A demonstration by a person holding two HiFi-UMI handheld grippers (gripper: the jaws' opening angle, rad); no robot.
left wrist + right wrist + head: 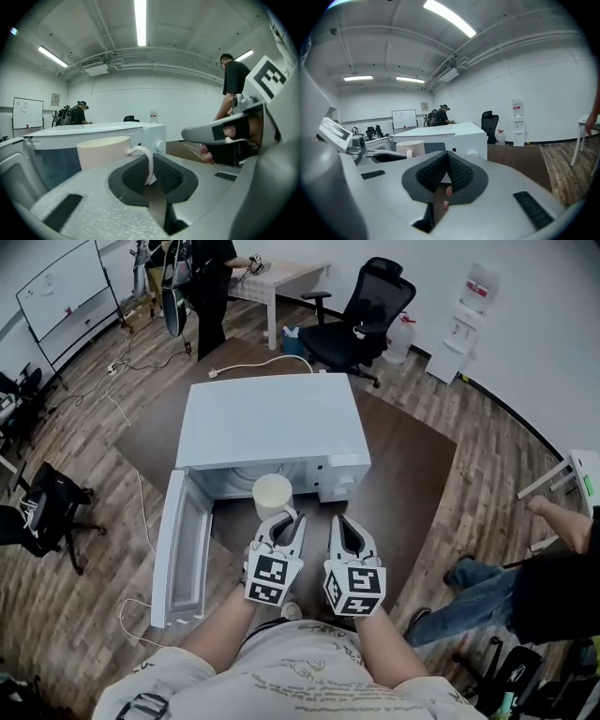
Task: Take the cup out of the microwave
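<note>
Head view shows one microwave [272, 418] on the brown table [417, 474], its door [178, 554] swung open toward 7 o'clock. One cream cup [273, 493] stands right at the mouth of the opening, at 12 o'clock from your left gripper [289, 517]; whether it is fully clear of the cavity can't be told. Your left gripper's jaws are clamped on the cup's handle [146, 161] with the cup upright, and your right gripper [339, 523], the second of your two tools, sits just at 3 o'clock of the left, jaws together on nothing.
</note>
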